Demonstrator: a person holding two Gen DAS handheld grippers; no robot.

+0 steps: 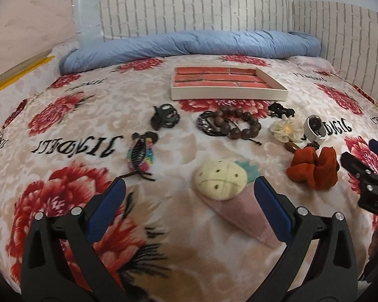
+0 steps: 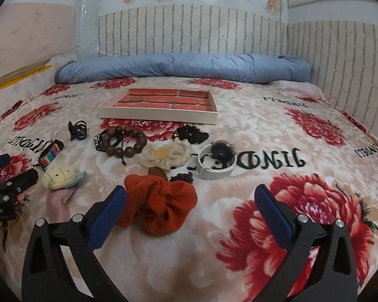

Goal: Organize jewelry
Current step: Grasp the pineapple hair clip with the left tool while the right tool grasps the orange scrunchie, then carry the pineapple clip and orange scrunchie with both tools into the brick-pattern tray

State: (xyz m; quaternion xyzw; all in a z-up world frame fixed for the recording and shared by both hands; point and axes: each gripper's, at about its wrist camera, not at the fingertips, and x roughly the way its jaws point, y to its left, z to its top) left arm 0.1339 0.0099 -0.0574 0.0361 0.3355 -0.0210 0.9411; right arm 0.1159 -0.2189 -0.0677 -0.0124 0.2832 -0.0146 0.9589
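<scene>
Step in hand: nothing is being carried yet — judging by the bare tray, the sorting is only being started.
Tray (image 1: 228,93): it is lying at upper centre of the left wrist view, its red brick-patterned floor holding nothing; it is lying upper left of centre in the right wrist view.
Jewelry: a wooden bead bracelet (image 1: 239,123), a black claw clip (image 1: 165,119), a cream flower clip (image 1: 286,128) and a white-strapped watch (image 2: 215,162) are being left in a loose row below the tray.
Left gripper (image 1: 190,200): its jaws are being held wide, bracketing a plush cone hair clip (image 1: 224,183) at lower centre.
Right gripper (image 2: 190,201): its jaws are likewise spread wide, with an orange scrunchie (image 2: 161,206) lying just inside the left finger.
Next move: a closing on the nearest piece is probably being called for — then a lift toward the tray.
</scene>
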